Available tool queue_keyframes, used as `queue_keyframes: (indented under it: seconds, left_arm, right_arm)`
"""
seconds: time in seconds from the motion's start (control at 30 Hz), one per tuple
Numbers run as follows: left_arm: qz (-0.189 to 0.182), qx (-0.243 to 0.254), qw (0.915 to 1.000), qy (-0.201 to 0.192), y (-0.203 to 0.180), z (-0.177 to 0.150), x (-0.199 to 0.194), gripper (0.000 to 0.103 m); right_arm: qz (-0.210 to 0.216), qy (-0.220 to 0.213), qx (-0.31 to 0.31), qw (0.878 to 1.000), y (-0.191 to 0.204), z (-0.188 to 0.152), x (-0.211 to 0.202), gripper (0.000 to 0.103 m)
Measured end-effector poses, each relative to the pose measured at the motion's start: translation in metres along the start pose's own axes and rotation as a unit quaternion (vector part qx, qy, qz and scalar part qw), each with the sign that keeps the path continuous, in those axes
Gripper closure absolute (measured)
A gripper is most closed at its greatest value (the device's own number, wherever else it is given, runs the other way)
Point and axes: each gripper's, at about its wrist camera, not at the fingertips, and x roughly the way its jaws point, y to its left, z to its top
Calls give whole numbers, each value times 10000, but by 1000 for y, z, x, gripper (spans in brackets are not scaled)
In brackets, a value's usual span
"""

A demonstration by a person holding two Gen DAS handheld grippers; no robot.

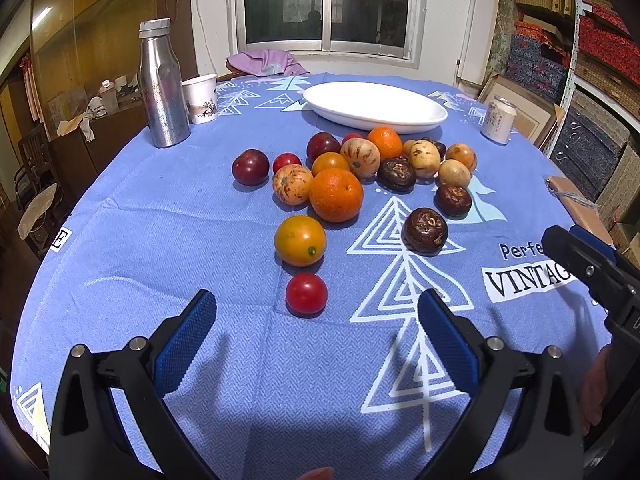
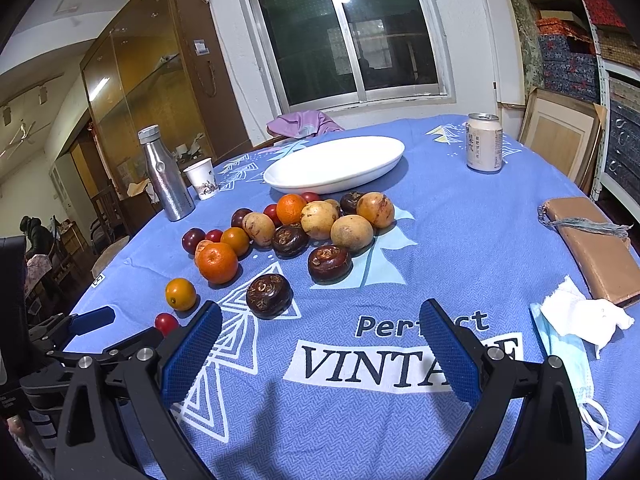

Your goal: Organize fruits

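- Starting from the bottom of the left wrist view, I see my left gripper (image 1: 316,320) with its blue pads spread wide and nothing between them, low over the blue tablecloth (image 1: 160,240).
- The cherry tomato (image 1: 306,293) sits just above centre-bottom, right ahead of the gap and slightly toward the left pad, so I judge it the natural first pick. I'd slide forward until it is centred, then close gently; it is small, round and likely to roll or bruise.
- Just above it lies a small yellow-orange citrus (image 1: 299,241), near but not touching. I'd keep the pads low so they don't nudge it.
- At the bottom of the right wrist view, my right gripper (image 2: 320,332) is likewise spread and empty, over the printed lettering. Its nearest fruit is a dark brown water chestnut (image 2: 269,295) at centre-left of that frame; I'd approach it from the side, since its flattened shape favours a grip across its width.
- In mid-frame the main heap is crowded: a large orange (image 1: 336,195), plums, speckled yellow fruits and more chestnuts touch one another. I'd leave it until the strays are cleared.
- Toward the top centre, the empty white oval dish (image 1: 416,120) stands just behind the heap, the likely destination. I'd lift the fruit well over the pile.
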Motion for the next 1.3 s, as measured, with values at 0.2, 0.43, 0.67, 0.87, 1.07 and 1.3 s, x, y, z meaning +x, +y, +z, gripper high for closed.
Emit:
queue_keyframes:
  seconds: [0.2,0.43,0.67,0.87,1.07,1.3]
  left_arm:
    - [-68,0,9998,179,1,0,7,4]
    - [-292,-15,9992,283,3,-1,17,4]
    - [-487,493,9976,85,-3,4,9,4]
    - [-654,841,9940,245,10,18,11,4]
    - [-647,770,9922,733,18,19,43,4]
    - [-606,999,9881,997,8,17,66,4]
  right_arm:
    - [18,-65,-102,9999,7,-1,-3,3]
    - [286,-339,-141,9989,2,1,-11,3]
    - [734,147,219,9970,-11,6,7,3]
    - [398,685,-523,9955,8,13,19,3]
    - [256,1063,-1189,9869,25,23,41,10]
    - [479,1482,-1618,9744,50,27,84,28]
